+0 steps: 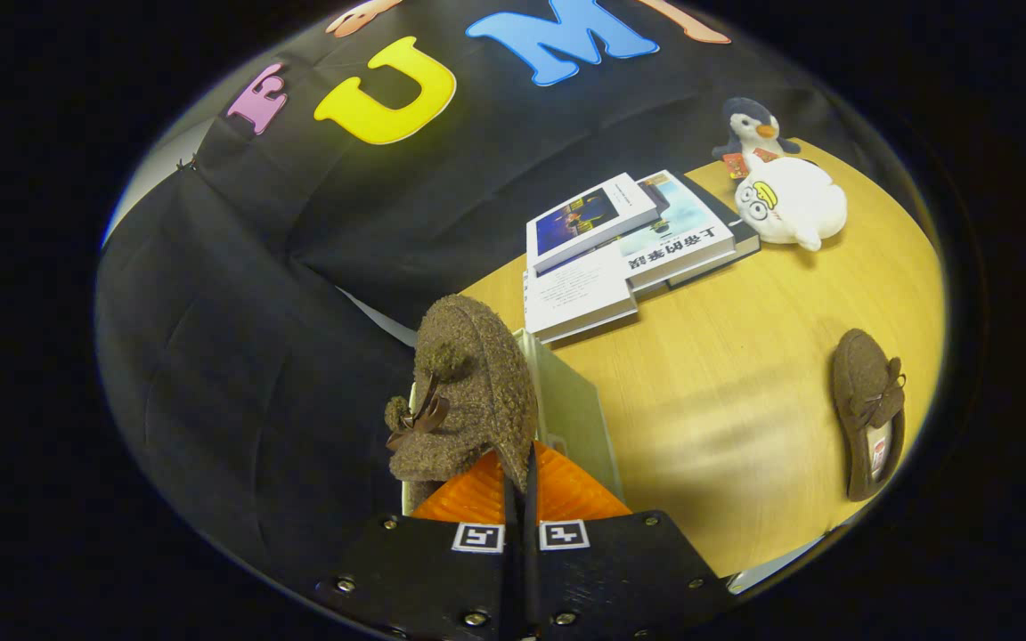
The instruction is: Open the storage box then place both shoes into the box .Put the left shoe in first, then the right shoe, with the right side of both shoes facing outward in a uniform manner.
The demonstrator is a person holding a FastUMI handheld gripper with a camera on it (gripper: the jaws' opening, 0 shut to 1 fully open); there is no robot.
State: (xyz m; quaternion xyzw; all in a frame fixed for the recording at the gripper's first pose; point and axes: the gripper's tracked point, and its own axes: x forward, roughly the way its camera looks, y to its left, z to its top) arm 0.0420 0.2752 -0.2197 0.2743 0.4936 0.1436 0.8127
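Two brown shoes: one shoe is pinched at its edge in the closed gripper, toe up over the white box; the other shoe lies on the table, well right of the box, books beyond.

Wooden surface carries a stack of books, two plush toys beyond them, one brown shoe lying apart, and a pale storage box.
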